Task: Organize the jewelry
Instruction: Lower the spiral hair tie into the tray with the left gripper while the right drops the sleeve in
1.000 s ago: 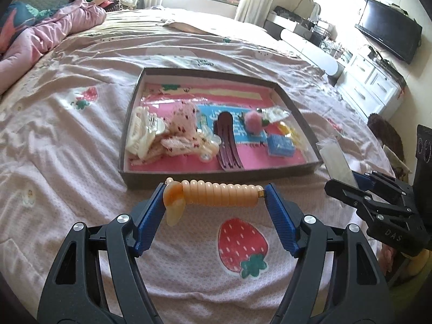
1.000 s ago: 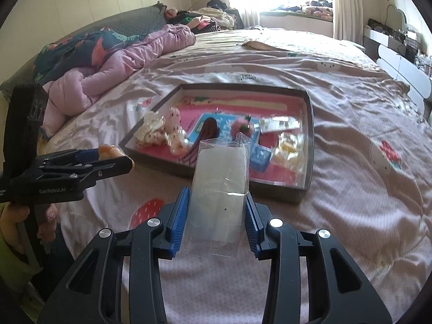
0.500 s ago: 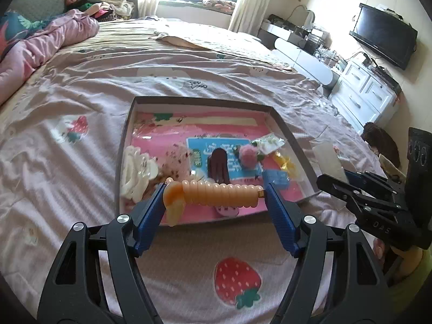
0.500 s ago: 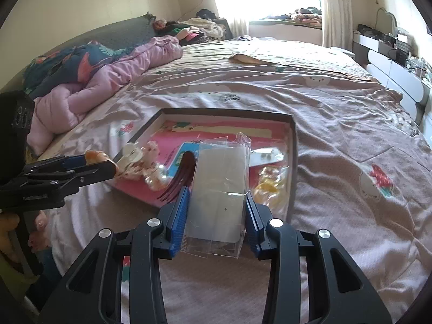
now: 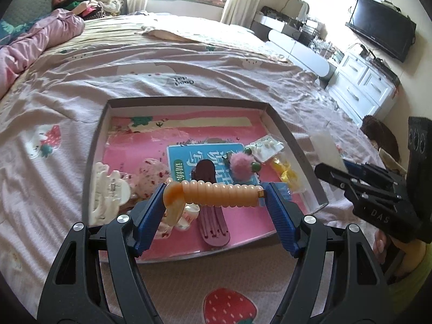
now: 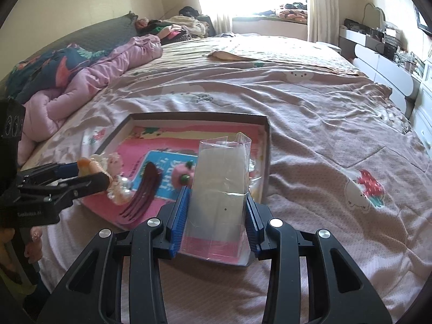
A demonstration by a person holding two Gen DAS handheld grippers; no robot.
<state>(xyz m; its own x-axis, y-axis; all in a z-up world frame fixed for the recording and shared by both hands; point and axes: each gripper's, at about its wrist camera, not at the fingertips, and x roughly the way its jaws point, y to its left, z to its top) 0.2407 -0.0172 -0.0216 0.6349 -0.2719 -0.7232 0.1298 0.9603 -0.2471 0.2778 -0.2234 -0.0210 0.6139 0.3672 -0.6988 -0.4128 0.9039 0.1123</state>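
Note:
My left gripper [image 5: 216, 197] is shut on an orange spiral hair tie [image 5: 216, 195], held crosswise above the near part of a shallow grey tray [image 5: 294, 151]. My right gripper [image 6: 214, 208] is shut on a clear plastic bag [image 6: 220, 183], held upright over the tray's near right corner [image 6: 266, 135]. The tray has a pink lining and holds a dark maroon hair clip [image 5: 212, 216], a white claw clip [image 5: 106, 191], a pink pompom tie [image 5: 241, 166], a speckled pink piece [image 5: 152, 174] and small bagged items [image 5: 267, 145]. The right gripper also shows at the right of the left wrist view [image 5: 334, 167].
The tray lies on a bed with a pink printed cover [image 6: 337, 140]. A bunched pink quilt [image 6: 89, 81] lies at the far left. White drawers [image 5: 361, 89] and a wall television [image 5: 383, 27] stand past the bed's right side.
Both grippers have moved forward and up over the tray. The hair tie now hangs above the tray's contents and the bag above its corner. Both grips are unchanged.

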